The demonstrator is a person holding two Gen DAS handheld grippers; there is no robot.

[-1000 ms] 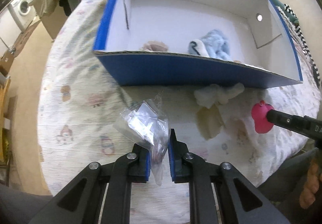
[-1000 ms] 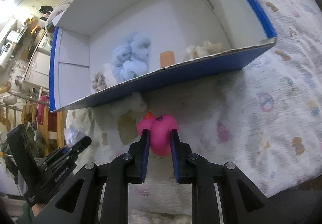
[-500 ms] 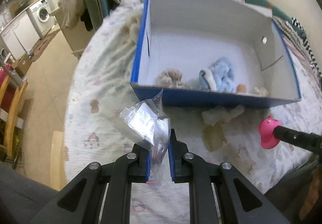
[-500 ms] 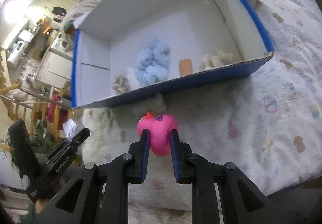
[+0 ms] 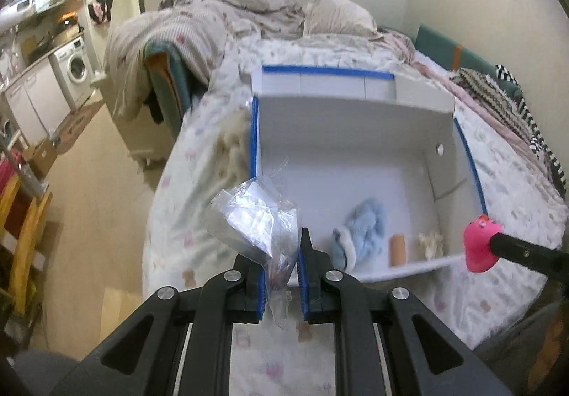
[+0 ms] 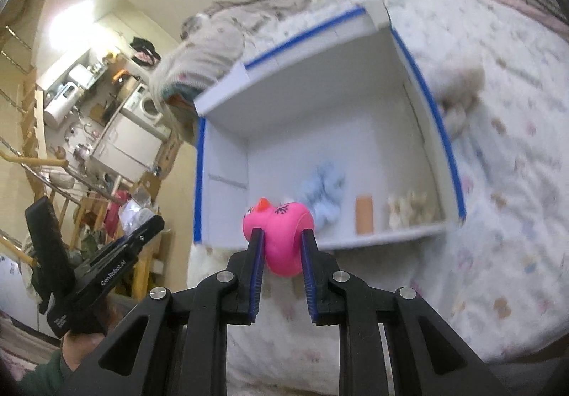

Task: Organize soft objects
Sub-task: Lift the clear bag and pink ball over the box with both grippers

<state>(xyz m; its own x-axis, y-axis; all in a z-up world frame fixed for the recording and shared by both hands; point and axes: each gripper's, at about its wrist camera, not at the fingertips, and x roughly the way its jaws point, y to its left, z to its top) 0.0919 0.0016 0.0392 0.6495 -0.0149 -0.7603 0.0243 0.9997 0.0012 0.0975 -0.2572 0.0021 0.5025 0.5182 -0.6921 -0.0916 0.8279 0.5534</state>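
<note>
The left gripper (image 5: 281, 271) is clenched on a crumpled clear plastic bag (image 5: 256, 218), which sticks up between its blue-padded fingers (image 5: 261, 285) and hangs a little below them. In its own view the bag sits in front of the near left corner of an open cardboard box (image 5: 355, 133), white inside with blue edges, which lies on a bed (image 5: 185, 182) covered by a pale sheet with small printed figures.

The right gripper (image 6: 282, 250) grasps a pink rubber duck (image 6: 281, 236) by its body, the pads pressing on both sides; the orange beak and the head point up and to the left. Seen from the left wrist view, the duck (image 5: 480, 243) hangs at the right, just beyond the near right corner of the box.

Inside the box, along the near wall, lie a fluffy light-blue soft thing (image 5: 359, 229), a small orange cylinder (image 5: 398, 248) standing upright, and a cream fuzzy piece (image 5: 430, 241) to its right. The rest of the box floor is bare white. Another cream fluffy heap (image 5: 233, 143) lies on the sheet just outside the left wall of the box; in the right wrist view a blurred pale fluffy thing (image 6: 462, 86) lies beside the box's right wall.

At the far end of the bed are rumpled blankets (image 5: 199, 22) and a pillow (image 5: 338, 15). Far left, past the bed, stands a washing machine (image 5: 76, 69) under a counter. In the right wrist view a hand (image 6: 76, 346) grips the handle of the left gripper (image 6: 142, 225) at the lower left.
</note>
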